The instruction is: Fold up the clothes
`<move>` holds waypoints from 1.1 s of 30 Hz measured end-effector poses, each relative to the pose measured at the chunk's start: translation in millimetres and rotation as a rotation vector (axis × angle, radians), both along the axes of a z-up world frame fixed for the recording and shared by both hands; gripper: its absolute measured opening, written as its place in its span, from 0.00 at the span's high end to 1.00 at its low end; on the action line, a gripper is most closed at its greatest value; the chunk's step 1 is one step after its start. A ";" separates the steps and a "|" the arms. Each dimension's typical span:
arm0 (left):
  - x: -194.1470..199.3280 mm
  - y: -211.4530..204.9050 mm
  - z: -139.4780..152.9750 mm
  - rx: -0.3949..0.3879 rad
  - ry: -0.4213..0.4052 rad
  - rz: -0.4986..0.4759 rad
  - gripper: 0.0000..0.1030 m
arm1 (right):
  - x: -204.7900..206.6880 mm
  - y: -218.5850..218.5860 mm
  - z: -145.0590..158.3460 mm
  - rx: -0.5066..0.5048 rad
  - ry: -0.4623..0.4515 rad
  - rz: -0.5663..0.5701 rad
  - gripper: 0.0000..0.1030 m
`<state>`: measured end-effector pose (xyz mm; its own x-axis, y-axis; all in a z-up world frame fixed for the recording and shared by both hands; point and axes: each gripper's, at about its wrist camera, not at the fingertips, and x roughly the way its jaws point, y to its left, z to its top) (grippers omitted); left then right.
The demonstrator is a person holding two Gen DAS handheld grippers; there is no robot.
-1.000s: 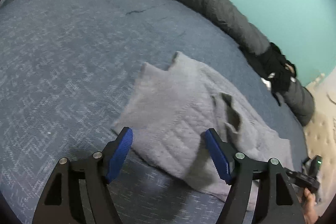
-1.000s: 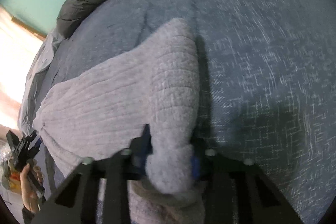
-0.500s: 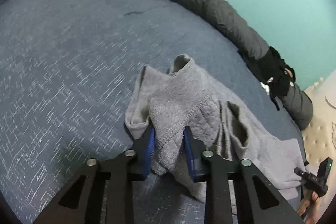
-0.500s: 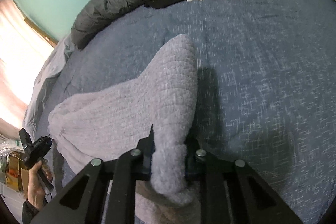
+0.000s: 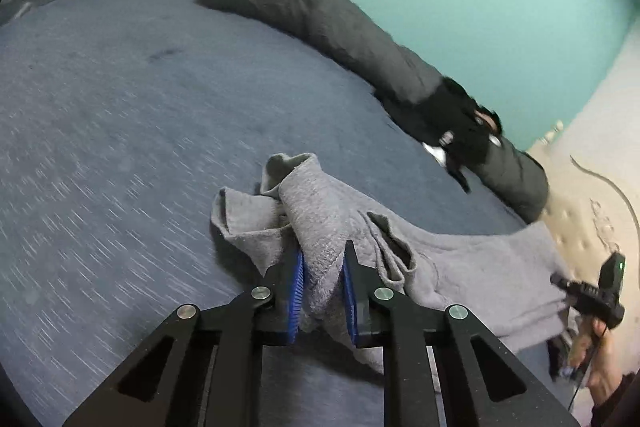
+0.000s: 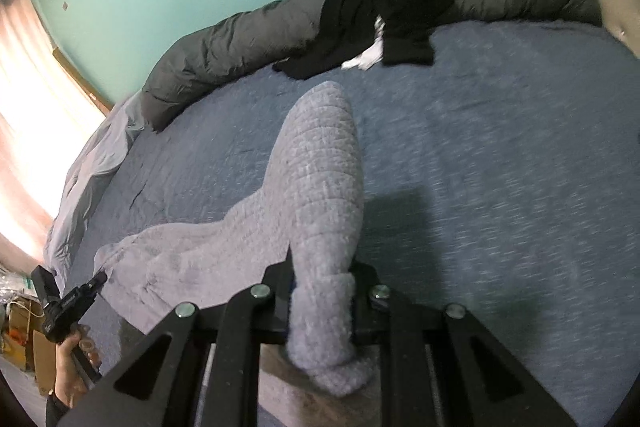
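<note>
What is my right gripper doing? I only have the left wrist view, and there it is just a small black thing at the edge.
Observer: The right gripper is shut on a thick rolled end of the grey garment, which bulges out behind its fingers.
Operator: Is that end lifted or lying on the bed?
Observer: Lifted; it throws a dark shadow on the blue bedspread just to its right.
Operator: Anything else on the bed that I might drag into?
Observer: Black clothes with a white piece showing lie against the dark grey duvet roll, apart from the garment's tip.
</note>
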<state>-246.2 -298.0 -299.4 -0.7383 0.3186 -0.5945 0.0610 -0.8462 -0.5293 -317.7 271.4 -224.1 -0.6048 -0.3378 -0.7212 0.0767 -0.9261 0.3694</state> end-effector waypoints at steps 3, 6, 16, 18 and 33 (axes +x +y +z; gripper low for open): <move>12.9 33.4 3.4 0.029 -0.003 -0.053 0.83 | 14.1 30.7 13.7 0.021 -0.007 -0.012 0.84; 26.6 61.5 3.3 0.067 -0.011 -0.095 0.83 | 31.1 64.8 13.1 0.038 -0.032 -0.035 0.84; 58.2 106.3 -30.7 0.073 -0.110 -0.111 0.83 | 64.1 131.2 -52.6 -0.015 -0.134 -0.079 0.82; 60.9 102.0 -40.7 0.079 -0.143 -0.100 0.83 | 65.8 135.2 -66.2 -0.028 -0.154 -0.093 0.78; 92.2 88.6 -7.9 0.080 -0.119 -0.081 0.64 | 111.0 166.7 -49.2 -0.004 -0.127 -0.271 0.49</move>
<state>-154.0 -209.4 -307.3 -0.6344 0.4237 -0.6466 0.0609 -0.8064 -0.5882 -206.7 438.1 -273.3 -0.5782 -0.1788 -0.7961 -0.2206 -0.9051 0.3635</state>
